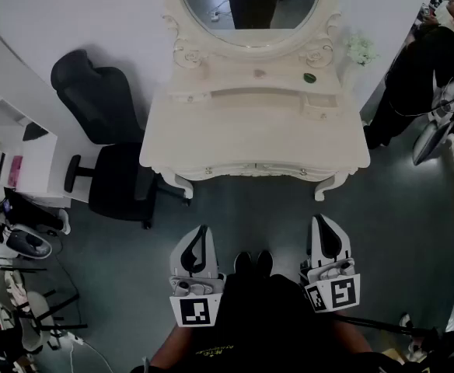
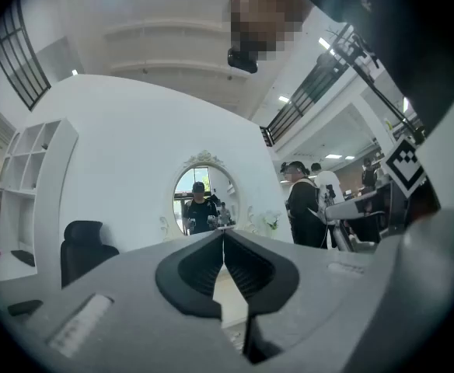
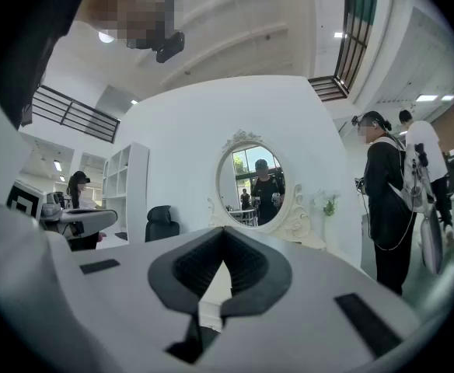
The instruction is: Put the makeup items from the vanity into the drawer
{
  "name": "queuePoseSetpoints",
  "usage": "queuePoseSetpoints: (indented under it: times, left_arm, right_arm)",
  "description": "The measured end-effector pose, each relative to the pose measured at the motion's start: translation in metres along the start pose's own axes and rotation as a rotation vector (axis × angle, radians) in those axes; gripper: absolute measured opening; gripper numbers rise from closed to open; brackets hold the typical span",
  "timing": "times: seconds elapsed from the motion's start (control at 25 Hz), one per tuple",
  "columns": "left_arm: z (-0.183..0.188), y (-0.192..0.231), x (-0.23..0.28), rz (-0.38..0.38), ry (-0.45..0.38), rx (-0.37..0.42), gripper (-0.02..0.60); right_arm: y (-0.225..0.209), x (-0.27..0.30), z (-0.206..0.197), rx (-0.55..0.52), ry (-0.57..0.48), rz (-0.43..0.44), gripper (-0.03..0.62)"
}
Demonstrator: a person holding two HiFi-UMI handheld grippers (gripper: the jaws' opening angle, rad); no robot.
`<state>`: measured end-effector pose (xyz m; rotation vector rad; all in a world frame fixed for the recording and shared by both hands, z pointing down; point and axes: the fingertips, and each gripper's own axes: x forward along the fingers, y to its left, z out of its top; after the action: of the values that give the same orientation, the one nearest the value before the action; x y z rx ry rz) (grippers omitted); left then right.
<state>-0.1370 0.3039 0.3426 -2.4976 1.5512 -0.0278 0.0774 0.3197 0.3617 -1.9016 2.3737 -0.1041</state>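
Observation:
The white vanity [image 1: 211, 142] with its oval mirror [image 1: 250, 6] stands ahead of me, its front drawer closed. A small green round item [image 1: 310, 77] lies on the raised back shelf at the right, and a tiny pale item [image 1: 260, 73] lies near the shelf's middle. Both grippers hang low in front of my body, well short of the vanity. My left gripper [image 1: 204, 231] is shut with nothing in it, its jaws meeting [image 2: 223, 238]. My right gripper [image 1: 318, 222] is likewise shut and empty [image 3: 225, 231]. The mirror [image 2: 202, 200] [image 3: 252, 183] shows beyond each pair of jaws.
A black office chair [image 1: 106, 150] stands left of the vanity. White flowers [image 1: 361, 50] sit at its right rear corner. A person in black [image 1: 425, 72] stands to the right. White shelves [image 1: 9, 142] and equipment line the left side.

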Motion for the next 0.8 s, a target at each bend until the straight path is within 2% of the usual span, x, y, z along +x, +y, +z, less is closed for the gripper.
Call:
queuePoseSetpoints:
  times: [0.4,0.6,0.8]
  left_arm:
    - [0.002,-0.003,0.005,-0.007,-0.011,0.006,0.021]
    - [-0.002,-0.005,0.005,-0.014,0.001,-0.002,0.021]
    - [-0.008,-0.009,0.008,-0.021,0.026,-0.008,0.021]
  right_arm:
    - [-0.004,0.004,0.005,-0.011,-0.020,0.011,0.002]
    - [-0.004,0.001,0.010,0.018,-0.065,0.031,0.003]
    - [-0.013,-0.001,0.004,-0.001,-0.040,0.010,0.003]
